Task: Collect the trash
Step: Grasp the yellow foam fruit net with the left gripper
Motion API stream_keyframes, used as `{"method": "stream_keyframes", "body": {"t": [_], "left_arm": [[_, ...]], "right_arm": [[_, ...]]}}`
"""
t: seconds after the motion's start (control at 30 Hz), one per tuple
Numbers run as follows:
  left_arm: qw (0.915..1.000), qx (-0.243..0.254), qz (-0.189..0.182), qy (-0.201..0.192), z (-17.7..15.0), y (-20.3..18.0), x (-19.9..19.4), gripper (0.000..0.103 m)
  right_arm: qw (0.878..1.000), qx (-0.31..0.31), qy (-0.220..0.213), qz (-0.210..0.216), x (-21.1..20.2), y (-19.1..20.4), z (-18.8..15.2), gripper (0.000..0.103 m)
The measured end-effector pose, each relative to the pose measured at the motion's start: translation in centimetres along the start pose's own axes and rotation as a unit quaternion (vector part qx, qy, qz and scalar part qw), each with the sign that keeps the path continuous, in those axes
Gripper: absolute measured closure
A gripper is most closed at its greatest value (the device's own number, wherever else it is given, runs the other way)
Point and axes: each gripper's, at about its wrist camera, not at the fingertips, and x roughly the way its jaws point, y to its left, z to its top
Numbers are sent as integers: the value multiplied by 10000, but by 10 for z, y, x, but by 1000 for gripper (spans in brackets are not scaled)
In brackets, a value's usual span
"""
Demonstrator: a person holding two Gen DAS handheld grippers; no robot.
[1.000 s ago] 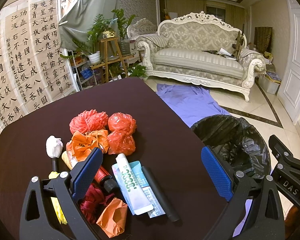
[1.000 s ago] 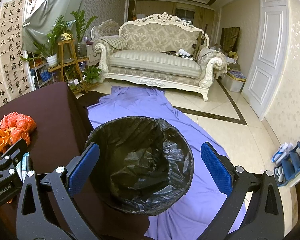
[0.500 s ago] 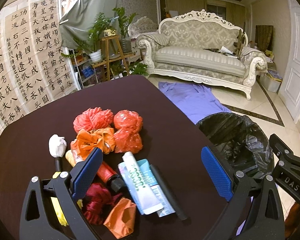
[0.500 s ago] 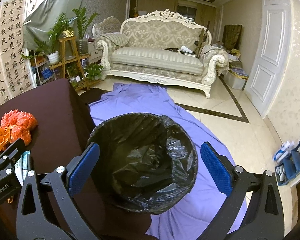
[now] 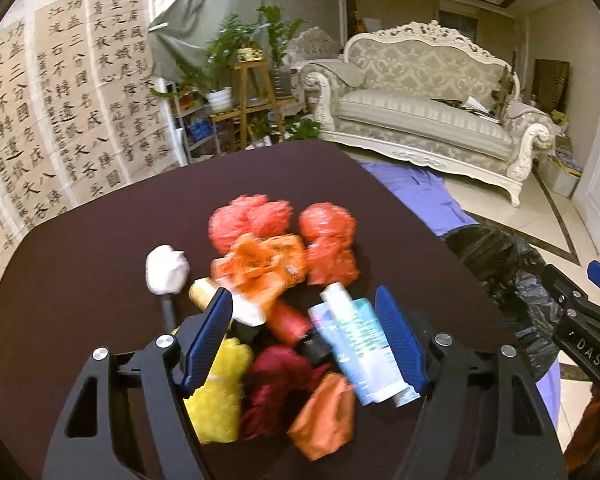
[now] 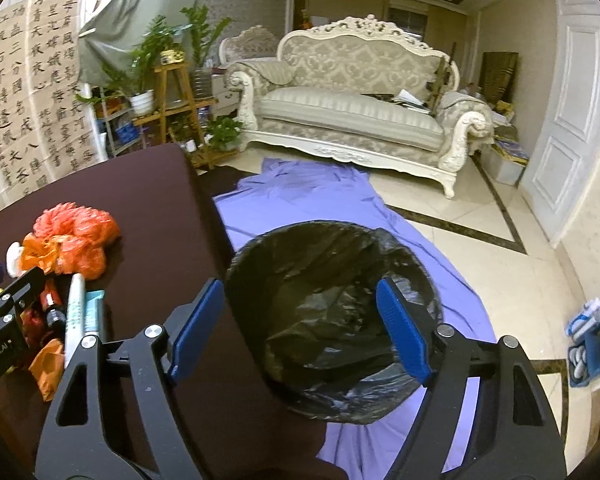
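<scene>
Closing over nothing yet, the left gripper [image 5: 304,320] hovered above the trash pile [image 5: 276,300] on the dark table [image 5: 100,248]; the right gripper [image 6: 300,316], also closing empty, hung over the black-lined bin [image 6: 328,280] beside that table, ready for drops.

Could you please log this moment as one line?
left tongs: closing over trash pile, nothing gripped | right tongs: closing, empty, above bin

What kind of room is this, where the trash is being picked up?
Most likely a home living room: an ornate cream sofa stands on a tiled floor, potted plants sit on a wooden stand, and calligraphy sheets hang on the wall.
</scene>
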Motion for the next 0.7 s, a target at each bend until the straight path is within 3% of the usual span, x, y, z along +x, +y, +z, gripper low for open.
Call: {"method": "stream_keyframes", "body": {"t": [0.33,0.7], "left_arm": [[9981,-356,450,203,5,50,-6,31],[9973,-395,333,515,2,61,4,31]], "right_arm": [[9992,-250,69,318,-5,35,13,27],[9978,-449,155,472,-2,56,15,27]]}}
